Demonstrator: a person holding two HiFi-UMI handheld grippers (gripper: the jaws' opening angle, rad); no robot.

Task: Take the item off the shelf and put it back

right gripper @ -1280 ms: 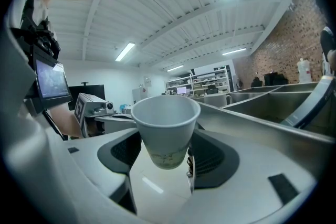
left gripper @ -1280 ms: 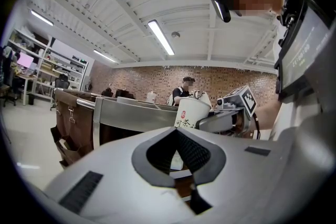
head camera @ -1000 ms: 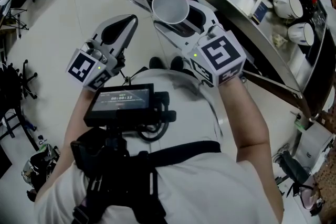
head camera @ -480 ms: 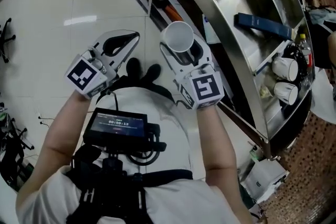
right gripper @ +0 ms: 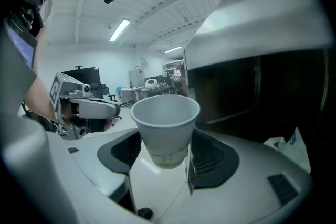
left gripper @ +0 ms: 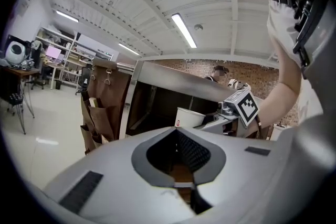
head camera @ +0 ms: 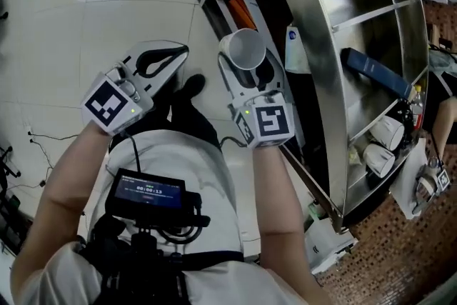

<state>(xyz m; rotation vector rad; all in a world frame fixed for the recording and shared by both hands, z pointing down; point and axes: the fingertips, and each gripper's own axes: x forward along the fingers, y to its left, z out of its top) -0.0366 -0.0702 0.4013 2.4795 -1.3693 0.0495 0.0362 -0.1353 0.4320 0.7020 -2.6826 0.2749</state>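
**A:** ok so where's the cup at?

**B:** The white paper cup [head camera: 243, 48] is off the metal shelf [head camera: 371, 3]. The right gripper [right gripper: 166, 139] has it pinched upright, with a jaw pressing on each side of the lower half. The mouth faces up and it looks empty inside. It's held over the tiled floor [head camera: 107, 25], just left of the shelf's front edge.

**A:** and the other hand?

**B:** The left gripper [head camera: 170, 53] is out to the left of the cup, not touching it. Its jaws are closed tip to tip with nothing in them.

**A:** anything on the shelf itself?

**B:** Yeah, two white mugs [head camera: 389, 131] sit in a compartment on the right. A dark blue flat thing [head camera: 375, 68] is in the next compartment farther along, can't tell what it is.
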